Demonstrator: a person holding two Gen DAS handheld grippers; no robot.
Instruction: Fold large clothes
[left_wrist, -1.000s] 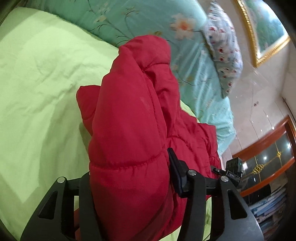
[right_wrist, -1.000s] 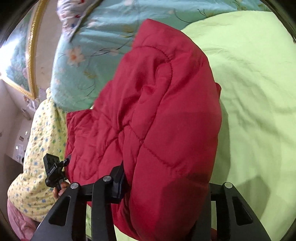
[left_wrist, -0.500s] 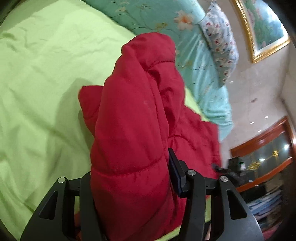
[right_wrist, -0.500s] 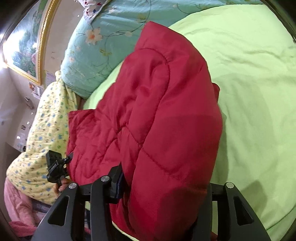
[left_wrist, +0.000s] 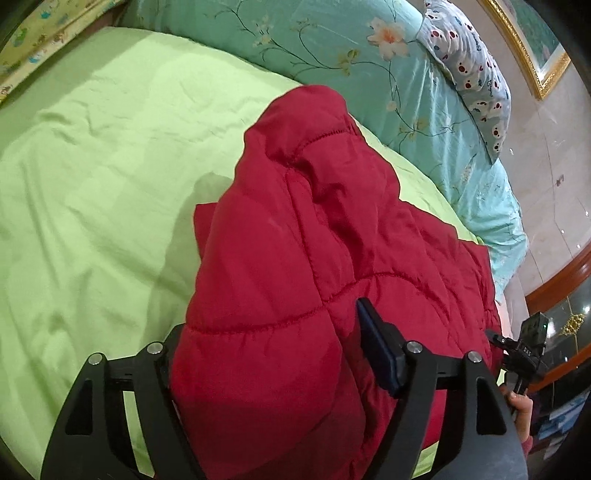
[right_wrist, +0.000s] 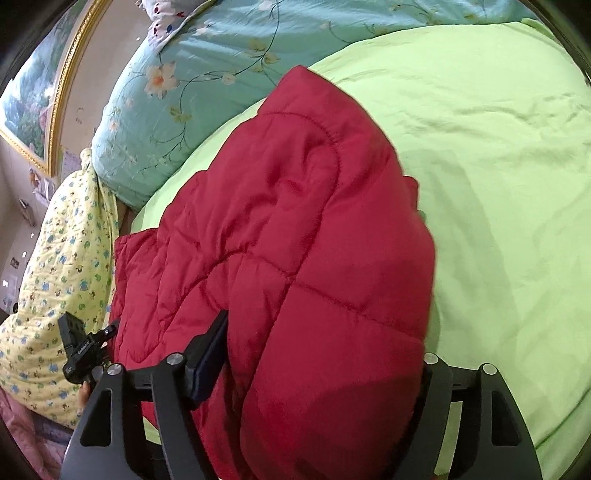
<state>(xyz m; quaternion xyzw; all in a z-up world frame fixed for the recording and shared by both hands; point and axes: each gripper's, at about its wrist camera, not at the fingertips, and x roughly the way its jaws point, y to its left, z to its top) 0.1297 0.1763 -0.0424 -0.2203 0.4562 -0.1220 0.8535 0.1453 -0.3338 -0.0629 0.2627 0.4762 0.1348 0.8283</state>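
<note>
Two tongs, left tongs (left_wrist: 273, 354) and right tongs (right_wrist: 317, 365), each clamp puffy red coat (left_wrist: 325, 258) above green bed (left_wrist: 92, 184).

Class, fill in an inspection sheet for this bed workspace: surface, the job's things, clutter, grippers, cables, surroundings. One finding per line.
Surface: green sheet, wrinkled, covers the bed.
Job's things: red jacket, quilted and puffy, bunched and lifted at the near edge; its far part lies on the sheet.
Clutter: teal quilt with flowers along the head of the bed; spotted pillow on it; yellow print blanket at the bed's side.
Grippers: left gripper shut on a thick fold of the jacket; right gripper likewise, its outer finger hidden by fabric.
Cables: nothing seen.
Surroundings: gold-framed picture on the wall; wooden cabinet beside the bed.
</note>
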